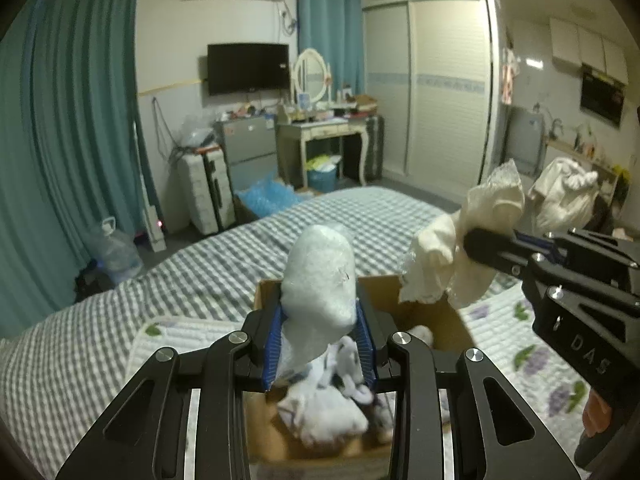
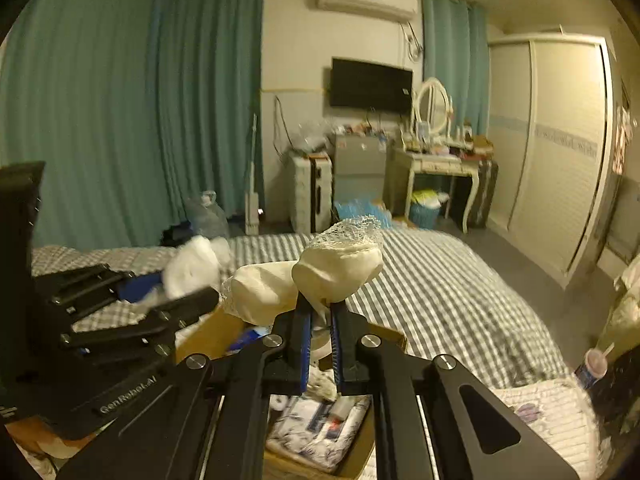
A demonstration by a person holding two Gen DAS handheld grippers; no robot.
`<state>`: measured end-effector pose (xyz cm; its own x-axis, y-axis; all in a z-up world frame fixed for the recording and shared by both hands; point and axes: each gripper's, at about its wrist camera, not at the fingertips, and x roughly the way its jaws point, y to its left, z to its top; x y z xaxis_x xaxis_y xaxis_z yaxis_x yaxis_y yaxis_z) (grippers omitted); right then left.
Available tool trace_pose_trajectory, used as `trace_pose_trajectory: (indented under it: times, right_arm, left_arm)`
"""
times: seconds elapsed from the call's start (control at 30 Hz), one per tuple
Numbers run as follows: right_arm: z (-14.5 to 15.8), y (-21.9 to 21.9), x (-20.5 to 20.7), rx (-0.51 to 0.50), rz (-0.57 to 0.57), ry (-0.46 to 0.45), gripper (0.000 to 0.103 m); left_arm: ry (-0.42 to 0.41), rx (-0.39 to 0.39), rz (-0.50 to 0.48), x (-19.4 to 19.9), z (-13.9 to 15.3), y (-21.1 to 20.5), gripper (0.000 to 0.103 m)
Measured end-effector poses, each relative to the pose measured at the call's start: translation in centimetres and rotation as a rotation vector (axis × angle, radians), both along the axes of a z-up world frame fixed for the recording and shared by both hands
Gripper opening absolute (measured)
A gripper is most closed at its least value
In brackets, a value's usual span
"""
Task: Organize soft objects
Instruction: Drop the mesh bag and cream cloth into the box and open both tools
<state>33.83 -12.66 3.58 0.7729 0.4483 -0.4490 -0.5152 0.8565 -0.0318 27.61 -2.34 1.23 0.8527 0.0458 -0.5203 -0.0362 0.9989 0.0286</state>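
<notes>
My left gripper (image 1: 320, 332) is shut on a white soft object wrapped in clear plastic (image 1: 320, 280), held above an open cardboard box (image 1: 436, 320). The box holds white and patterned soft items (image 1: 328, 408). My right gripper (image 2: 320, 312) is shut on a cream soft object in netted plastic wrap (image 2: 336, 268), also over the box (image 2: 208, 336). In the left wrist view the right gripper (image 1: 468, 240) comes in from the right with the cream object (image 1: 452, 256). In the right wrist view the left gripper (image 2: 160, 284) holds the white object (image 2: 192, 264) at left.
The box stands on a bed with a grey checked cover (image 1: 200, 280) and a floral quilt (image 1: 540, 360). Teal curtains (image 1: 72, 140), suitcases (image 1: 208, 192), a dressing table (image 1: 320, 132) and a wardrobe (image 1: 440, 88) stand beyond. A drink cup (image 2: 596, 364) stands at right.
</notes>
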Motion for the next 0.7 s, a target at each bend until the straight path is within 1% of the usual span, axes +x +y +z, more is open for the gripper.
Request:
trace_pose_trajectory:
  times: [0.1,0.17,0.27,0.47,0.6,0.7]
  right_arm:
    - [-1.7,0.3,2.1,-0.002,-0.003,0.034,0.008]
    - [-3.0,0.6,3.7,-0.024,-0.008,0.050,0.008]
    - [-4.5,0.4,5.2,-0.021,-0.018,0.088,0.008]
    - [-7.2,-0.1,7.3,-0.025,-0.038,0.158,0.008]
    - [-8.4,-0.4,8.4,-0.025,-0.068,0.195,0.008]
    - [-8.7,-0.8,8.8,-0.002,-0.082,0.215,0.008]
  left_arm:
    - [0.034,0.006,0.015,2.2,-2.0,0.4,0.031]
    - [0.064,-0.011,0.023,3.5,-3.4,0.8,0.031]
    - [0.099,-0.035,0.027,4.7,-4.7,1.0,0.031]
    - [0.143,-0.005,0.027,5.3,-6.5,0.2,0.031]
    - [0.140,0.037,0.023,5.1,-6.6,-0.5,0.031]
    - [0.142,0.068,0.006,5.4,-6.9,-0.8,0.032]
